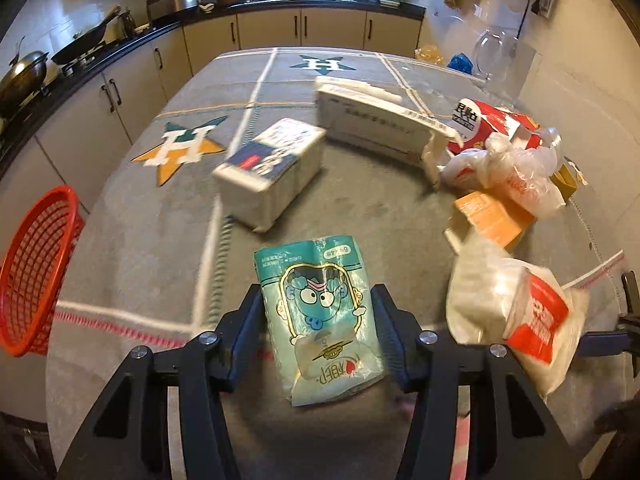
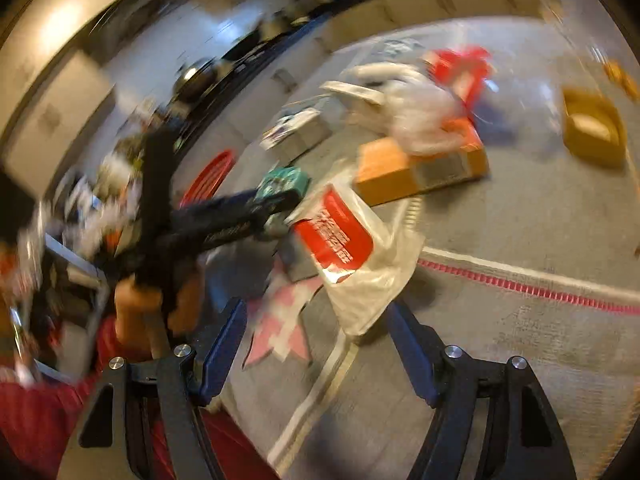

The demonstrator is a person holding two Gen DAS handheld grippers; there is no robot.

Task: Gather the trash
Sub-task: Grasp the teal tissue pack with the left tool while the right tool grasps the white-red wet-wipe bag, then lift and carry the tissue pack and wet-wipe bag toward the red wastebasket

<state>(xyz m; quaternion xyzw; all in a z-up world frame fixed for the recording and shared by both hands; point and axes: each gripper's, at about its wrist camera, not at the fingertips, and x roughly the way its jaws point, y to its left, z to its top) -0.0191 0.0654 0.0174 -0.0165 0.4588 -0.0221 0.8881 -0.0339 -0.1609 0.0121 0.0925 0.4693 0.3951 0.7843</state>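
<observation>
left wrist view — teal cartoon packet [image 1: 320, 320] crinkled, pinched in left jaws; right jaws spread, empty.

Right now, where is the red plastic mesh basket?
In the left wrist view, the red plastic mesh basket sits tilted at the table's left edge, left of the teal cartoon-printed packet between the left gripper fingers.

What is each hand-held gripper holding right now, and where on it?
The left hand-held gripper clamps the teal cartoon-printed plastic packet across its sides, mid-length. The right hand-held gripper is open, holding nothing.
</observation>
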